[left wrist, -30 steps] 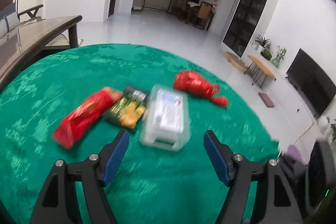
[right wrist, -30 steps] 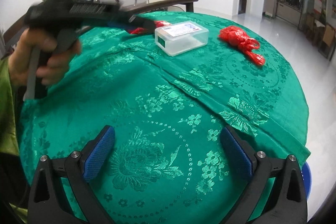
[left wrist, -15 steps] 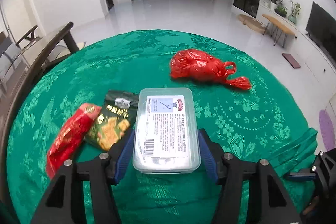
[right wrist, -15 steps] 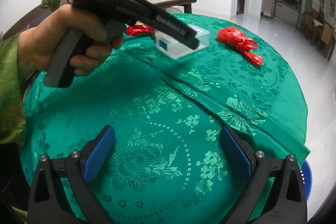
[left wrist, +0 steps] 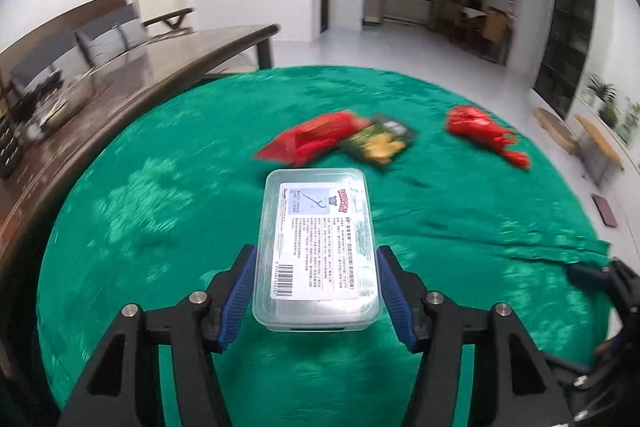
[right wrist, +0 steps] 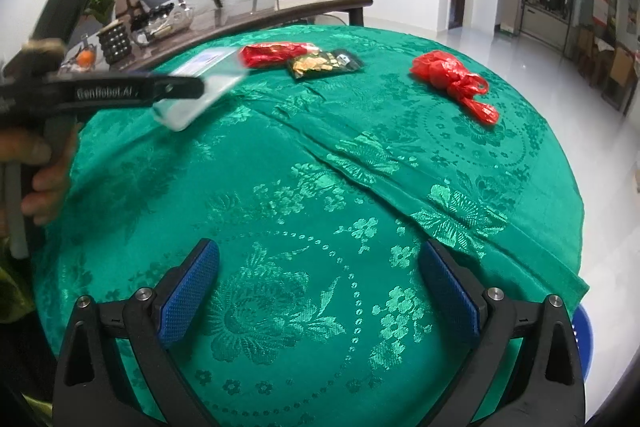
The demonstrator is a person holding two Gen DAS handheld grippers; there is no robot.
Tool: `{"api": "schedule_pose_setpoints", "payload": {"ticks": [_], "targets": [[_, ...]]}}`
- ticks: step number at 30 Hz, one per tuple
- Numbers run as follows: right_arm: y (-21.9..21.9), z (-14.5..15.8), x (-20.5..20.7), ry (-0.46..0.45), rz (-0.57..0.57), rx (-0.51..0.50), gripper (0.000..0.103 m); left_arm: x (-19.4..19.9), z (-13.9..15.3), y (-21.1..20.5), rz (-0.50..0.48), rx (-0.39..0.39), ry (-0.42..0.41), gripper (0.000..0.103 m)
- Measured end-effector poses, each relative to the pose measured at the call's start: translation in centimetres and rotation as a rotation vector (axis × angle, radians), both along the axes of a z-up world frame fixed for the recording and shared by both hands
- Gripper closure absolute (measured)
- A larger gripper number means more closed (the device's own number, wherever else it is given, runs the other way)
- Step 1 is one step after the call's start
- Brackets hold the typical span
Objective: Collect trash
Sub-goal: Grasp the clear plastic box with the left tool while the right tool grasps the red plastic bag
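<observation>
The left gripper (left wrist: 316, 291) clamps the clear plastic box (left wrist: 316, 247), lifted off the green tablecloth (left wrist: 160, 187), long axis pointing straight ahead along the fingers. The right gripper (right wrist: 318, 291) hangs wide, empty. Beyond: red packet (left wrist: 316, 139), green snack bag (left wrist: 378, 145), red bag (left wrist: 480, 131), all uncollected; one item taken, none yet binned.

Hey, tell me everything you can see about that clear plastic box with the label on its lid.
The clear plastic box is rectangular with rounded corners, translucent, lid on. A white and pale blue printed label with a barcode covers the lid. The left gripper is shut on its long sides, holding it level and apparently lifted above the green tablecloth. Its contents cannot be made out.
</observation>
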State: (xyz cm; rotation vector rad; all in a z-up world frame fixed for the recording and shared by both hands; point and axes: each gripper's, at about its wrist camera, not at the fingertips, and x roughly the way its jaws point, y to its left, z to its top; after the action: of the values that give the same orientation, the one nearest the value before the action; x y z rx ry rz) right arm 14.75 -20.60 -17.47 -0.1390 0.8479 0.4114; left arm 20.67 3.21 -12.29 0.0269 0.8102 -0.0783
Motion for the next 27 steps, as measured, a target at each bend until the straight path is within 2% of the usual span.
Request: {"api": "schedule_pose_setpoints", "payload": {"ticks": [7,10,12,15,17,20,22,27], "targets": [[-1.1,0.2,0.1,0.02,-0.01,0.075,0.002,0.8,-1.6,1.3,-0.022,-0.041,0.056,0.039],[-0.3,0.6,1.1,0.07,-0.002,0.009,0.003,1.0,-1.9,1.5,-0.027,-0.062,0.069,0.04],[-1.0,1.6,2.2,0.058,-0.066,-0.005,0.003,0.8,-1.9,1.6,-0.03,-0.062,0.067,0.041],[-3.1,3.0,5.5,0.051,-0.176,-0.012,0.003,0.7,-2.0,1.6,-0.033,-0.06,0.072,0.04],[-4.3,3.8,9.3,0.062,-0.227,-0.021,0.003,0.8,-2.2,1.7,-0.032,-0.062,0.088,0.04],[-4.8,3.6,15.1,0.118,-0.223,-0.047,0.003,0.9,-2.4,1.5,-0.027,-0.05,0.097,0.039],[-4.3,2.7,18.4,0.163,-0.187,-0.082,0.008,1.0,-2.4,1.2,-0.025,-0.026,0.099,0.04],[-2.9,0.6,22.0,0.181,-0.176,-0.187,0.009,1.1,-2.5,1.1,-0.025,-0.012,0.101,0.04]]}}
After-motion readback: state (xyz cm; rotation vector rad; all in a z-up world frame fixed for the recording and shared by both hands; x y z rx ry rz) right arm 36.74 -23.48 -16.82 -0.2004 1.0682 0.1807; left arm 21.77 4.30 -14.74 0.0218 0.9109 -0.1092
